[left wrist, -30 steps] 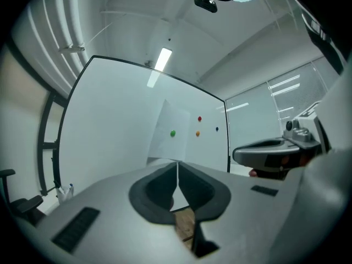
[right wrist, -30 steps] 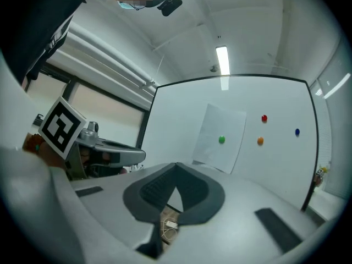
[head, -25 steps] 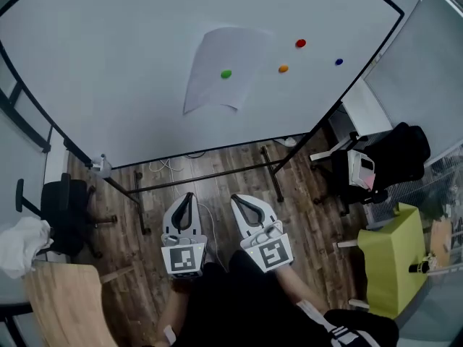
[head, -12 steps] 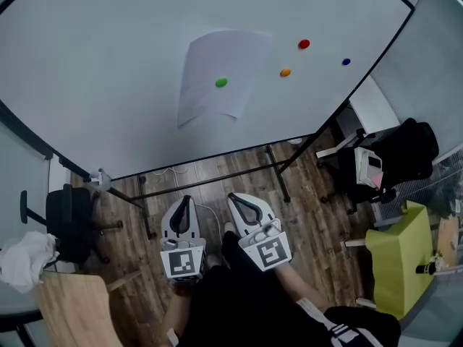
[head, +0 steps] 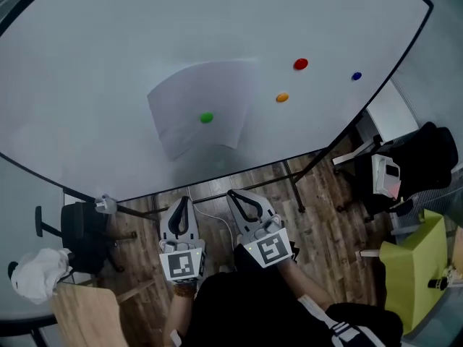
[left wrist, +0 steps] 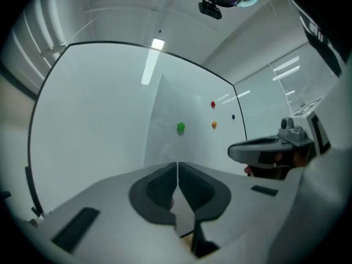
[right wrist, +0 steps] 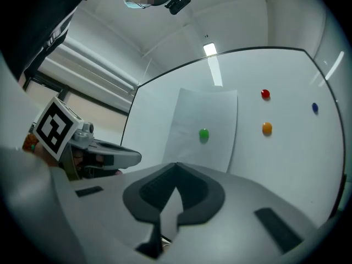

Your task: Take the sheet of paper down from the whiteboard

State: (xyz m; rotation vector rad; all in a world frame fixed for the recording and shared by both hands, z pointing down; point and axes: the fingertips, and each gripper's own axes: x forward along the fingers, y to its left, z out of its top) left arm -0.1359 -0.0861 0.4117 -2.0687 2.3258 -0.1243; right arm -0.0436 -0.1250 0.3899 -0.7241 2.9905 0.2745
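Whiteboard (head: 108, 63) closer than before; paper (head: 217, 92), under green magnet (head: 207, 117), now centre frame. Left gripper (head: 184, 201) and right gripper (head: 233, 195) clenched, empty.

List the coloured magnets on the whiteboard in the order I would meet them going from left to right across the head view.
green magnet → orange magnet → red magnet → blue magnet

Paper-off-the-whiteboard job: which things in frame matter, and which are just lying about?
Belongs to the job:
sheet of paper
green magnet on the sheet
whiteboard
left gripper, shut, empty
right gripper, shut, empty

Just lying about:
red magnet
orange magnet
blue magnet
office chair
white cloth
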